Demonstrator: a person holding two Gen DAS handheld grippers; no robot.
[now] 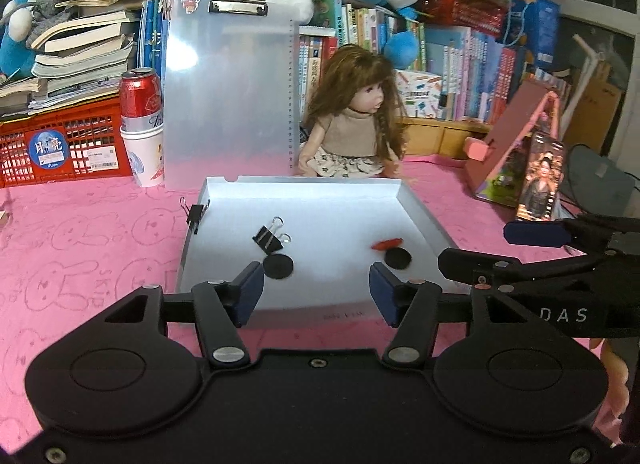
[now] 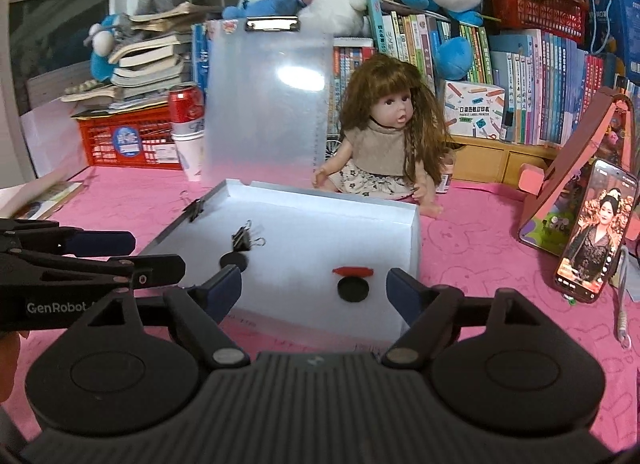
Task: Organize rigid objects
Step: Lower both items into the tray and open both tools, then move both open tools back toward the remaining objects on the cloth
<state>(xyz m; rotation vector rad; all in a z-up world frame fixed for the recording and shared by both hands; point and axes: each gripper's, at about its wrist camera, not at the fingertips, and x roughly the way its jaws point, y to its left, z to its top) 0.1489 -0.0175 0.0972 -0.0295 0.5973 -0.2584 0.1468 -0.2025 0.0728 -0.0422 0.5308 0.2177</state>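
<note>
On the pink counter point(image 1: 80, 232) the shallow white tray point(image 1: 420, 207) sat in front of both grippers, and most of what looked sortable already lay in it or on it. Furthest left, one black binder clip point(image 1: 197, 212) was clamped onto the tray's left wall. Just right of it, a second binder clip point(image 1: 269, 238) lay loose on the tray floor, and near that, toward the front, a black disc point(image 1: 278, 266). Further right sat a small red piece point(image 1: 387, 244) with a second black disc point(image 1: 397, 257) touching or just in front of it. I judged the gathering largely done; what remained, if anything, was arranging those loose bits, and I could not tell what order was wanted.

The left gripper point(image 1: 316, 292) hung released over the tray's near edge, its jaws spread wide with nothing between them. The right gripper point(image 2: 314, 290) was likewise spread and empty, lined up on the right-hand disc and the red piece.

The red piece was too blurred for me to name. The near edge of the tray was covered by the gripper bodies, so anything lying there stayed out of sight. Behind the tray a frosted clipboard point(image 1: 230, 95) stood upright and hid whatever was behind it; beside it sat a doll point(image 1: 354, 123), and far right a phone point(image 2: 596, 236) leaned on a stand.
</note>
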